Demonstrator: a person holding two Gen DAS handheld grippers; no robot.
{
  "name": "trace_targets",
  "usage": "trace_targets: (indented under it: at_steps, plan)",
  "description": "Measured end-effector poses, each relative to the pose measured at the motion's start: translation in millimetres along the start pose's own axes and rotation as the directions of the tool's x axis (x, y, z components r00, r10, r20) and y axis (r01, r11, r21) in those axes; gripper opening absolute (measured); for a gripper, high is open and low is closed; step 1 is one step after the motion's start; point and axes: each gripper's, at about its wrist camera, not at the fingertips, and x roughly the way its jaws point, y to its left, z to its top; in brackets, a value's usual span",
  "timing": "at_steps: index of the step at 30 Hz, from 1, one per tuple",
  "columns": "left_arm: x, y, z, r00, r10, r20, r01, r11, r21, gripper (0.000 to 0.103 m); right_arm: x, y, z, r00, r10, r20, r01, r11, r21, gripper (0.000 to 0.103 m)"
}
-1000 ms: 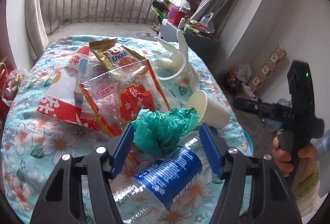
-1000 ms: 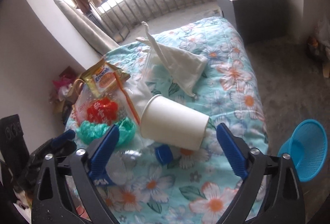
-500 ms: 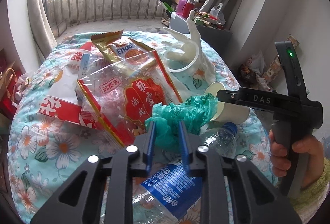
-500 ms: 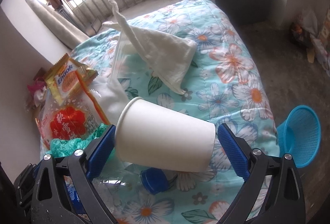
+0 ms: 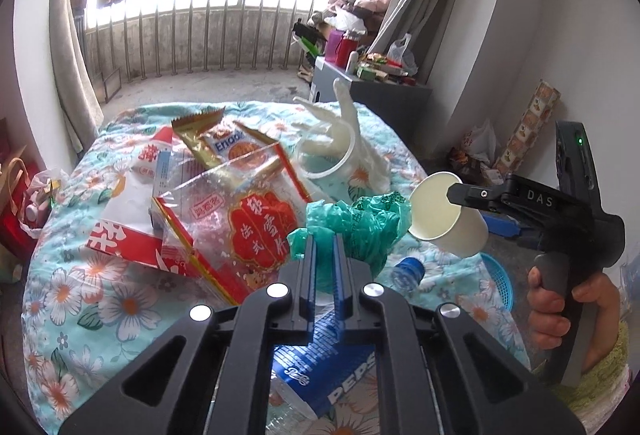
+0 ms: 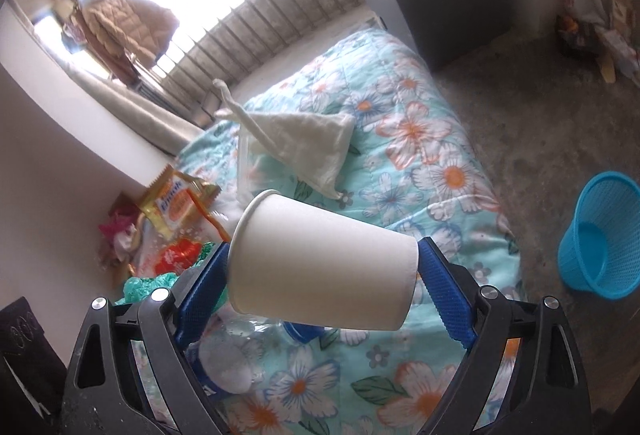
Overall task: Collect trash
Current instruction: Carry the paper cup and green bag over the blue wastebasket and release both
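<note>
So both claws have trash off the flowered quilt [image 6: 420, 139] now.
The blue basket [image 6: 600, 235] waits on the floor for drop-offs. Right gripper [image 6: 320, 275] stands wide, clamping the paper cup [image 6: 320, 263] end to end; left gripper [image 5: 323, 259] has just been closing, nearly shut, pinching the green plastic bag [image 5: 360, 219].

A turquoise quilt [image 5: 100, 287] printed with white, orange-centred daisies fills the lower left of the left wrist view. On it, at centre, lies a clear snack bag [image 5: 240, 219] with a red cloud-shaped label and gold edges — behind it a gold biscuit wrapper [image 5: 224, 143]. A crumpled green plastic bag [image 5: 360, 219] sits at centre right, beside a plain white paper cup [image 5: 444, 219]. At lower centre, a clear bottle [image 5: 328, 375] shows a blue label. The bright blue mesh basket [image 6: 600, 235] stands at right in the right wrist view.
</note>
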Motion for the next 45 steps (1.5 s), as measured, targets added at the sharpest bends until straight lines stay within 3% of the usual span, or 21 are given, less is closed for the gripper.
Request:
trace_targets:
  at_steps: [10, 21, 31, 45]
  plan:
    - [-38, -19, 9, 0.994, -0.008, 0.109, 0.004, 0.999, 0.036, 0.006, -41, -14, 0, 0.994, 0.07, 0.083, -0.075, 0.995, 0.058, 0.087]
    - [-65, -50, 11, 0.984, -0.017, 0.175, 0.001, 0.996, 0.089, 0.006, -80, -32, -8, 0.982, 0.101, 0.159, -0.115, 0.99, 0.085, 0.087]
    - [-75, -84, 10, 0.979, -0.047, 0.197, 0.018, 0.989, 0.145, 0.006, -110, -63, -17, 0.97, 0.096, 0.223, -0.128, 0.983, 0.134, 0.087]
    - [-52, -146, 12, 0.982, -0.114, 0.154, 0.072, 0.965, 0.251, 0.006, -149, -119, -31, 0.953, 0.06, 0.297, -0.132, 0.965, 0.228, 0.087]
